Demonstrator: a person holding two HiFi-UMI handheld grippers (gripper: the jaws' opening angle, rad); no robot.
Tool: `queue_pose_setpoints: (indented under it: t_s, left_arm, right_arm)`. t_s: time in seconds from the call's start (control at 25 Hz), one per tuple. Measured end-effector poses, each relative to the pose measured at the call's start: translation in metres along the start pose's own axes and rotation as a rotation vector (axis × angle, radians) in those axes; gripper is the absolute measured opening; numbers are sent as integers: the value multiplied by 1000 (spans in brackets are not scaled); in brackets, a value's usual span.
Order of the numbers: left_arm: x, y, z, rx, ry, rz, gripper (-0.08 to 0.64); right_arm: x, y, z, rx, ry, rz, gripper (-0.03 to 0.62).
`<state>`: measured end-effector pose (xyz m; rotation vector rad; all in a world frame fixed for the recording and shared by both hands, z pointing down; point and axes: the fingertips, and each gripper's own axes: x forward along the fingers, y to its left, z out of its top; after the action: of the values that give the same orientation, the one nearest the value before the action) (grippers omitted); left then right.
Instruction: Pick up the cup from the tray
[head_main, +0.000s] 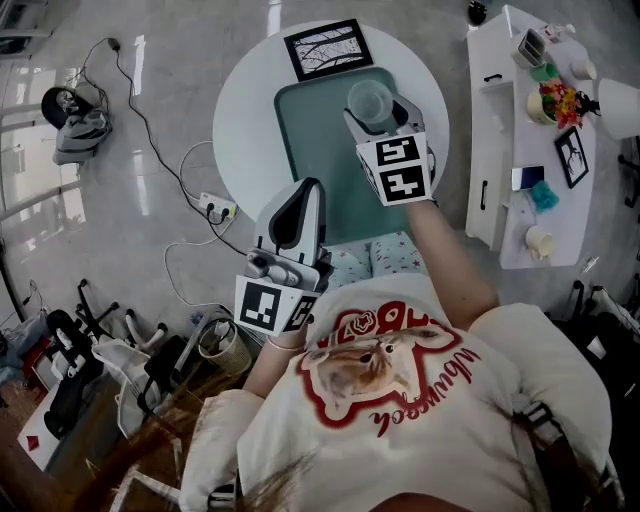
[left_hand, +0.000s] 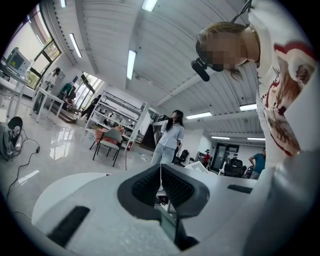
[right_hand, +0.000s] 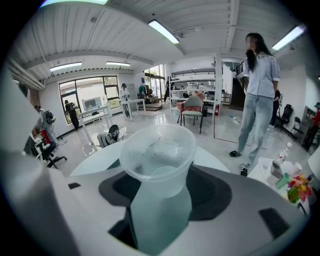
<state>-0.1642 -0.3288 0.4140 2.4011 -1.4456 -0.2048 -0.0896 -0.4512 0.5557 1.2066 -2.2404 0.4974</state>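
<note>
A clear plastic cup (head_main: 372, 101) is held upright above the grey-green tray (head_main: 310, 140), which lies on a round white table (head_main: 245, 110). My right gripper (head_main: 378, 112) is shut on the cup; in the right gripper view the cup (right_hand: 158, 156) fills the space between the jaws, with the tray (right_hand: 162, 220) seen far below. My left gripper (head_main: 297, 200) hangs near the table's front edge, pointing upward. In the left gripper view its jaws (left_hand: 161, 187) stand closed together with nothing between them.
A framed black-and-white picture (head_main: 328, 47) lies at the table's far side. A white side table (head_main: 530, 130) with small items stands to the right. Cables and a power strip (head_main: 218, 208) lie on the floor at left. A person (right_hand: 257, 95) stands beyond the table.
</note>
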Motion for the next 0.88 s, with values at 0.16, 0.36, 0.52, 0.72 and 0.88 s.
queue_pose_setpoints:
  t_s: [0.16,0.36,0.52,0.72,0.88]
  left_arm:
    - [3,-9,6,12,-10,-19,14]
    - [3,-19,17,30,-16,-47,15]
    - [7,-25,24,46,-23,-63,15]
    - [12,-36,31,70,-29,-97,15]
    - [14,-42,39,91,-38,-117,15]
  right_arm:
    - [-19,-3,11,-4,-17,9,293]
    - [-48,0,34,-39,-49,18,293]
    - [-66,-2,47,-36,-76,29,293]
    - [-87,1,61,-81,-93,33,293]
    - [-104,10,73,-83,-108,77,291]
